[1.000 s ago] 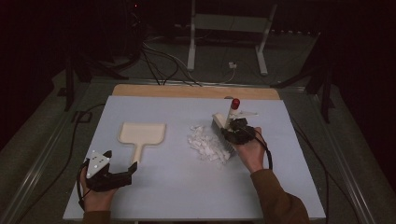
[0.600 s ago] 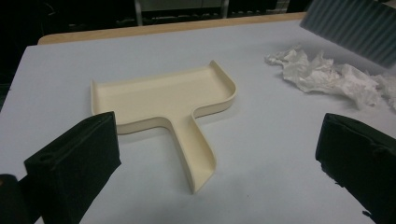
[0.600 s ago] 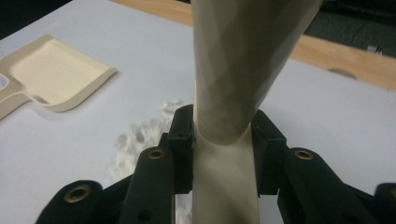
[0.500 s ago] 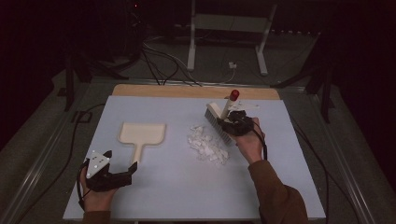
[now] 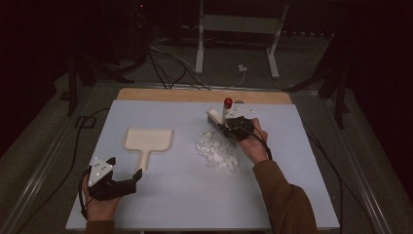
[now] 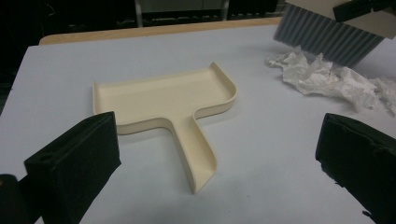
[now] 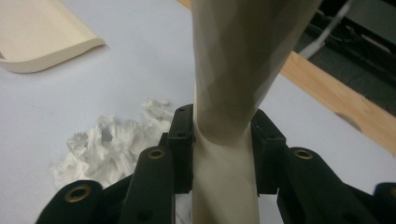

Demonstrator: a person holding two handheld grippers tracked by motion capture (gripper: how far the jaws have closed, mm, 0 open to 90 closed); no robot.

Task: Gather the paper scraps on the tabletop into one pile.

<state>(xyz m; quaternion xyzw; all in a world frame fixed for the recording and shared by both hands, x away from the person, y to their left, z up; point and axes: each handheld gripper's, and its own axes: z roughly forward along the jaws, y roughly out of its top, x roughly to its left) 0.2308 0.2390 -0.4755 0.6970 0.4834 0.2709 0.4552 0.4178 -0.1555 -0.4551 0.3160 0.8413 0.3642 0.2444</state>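
sweeping not begun: right gripper (image 5: pixel 229 126) clamps the brush (image 5: pixel 217 116) far of the paper scraps (image 5: pixel 216 151); left gripper (image 5: pixel 124 176) gapes empty near the dustpan (image 5: pixel 148 140).

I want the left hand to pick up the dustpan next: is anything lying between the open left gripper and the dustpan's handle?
Nothing visible does. In the left gripper view the dustpan lies flat with its handle pointing toward the open left gripper, and bare table lies between. The crumpled paper and the brush sit off to the side.
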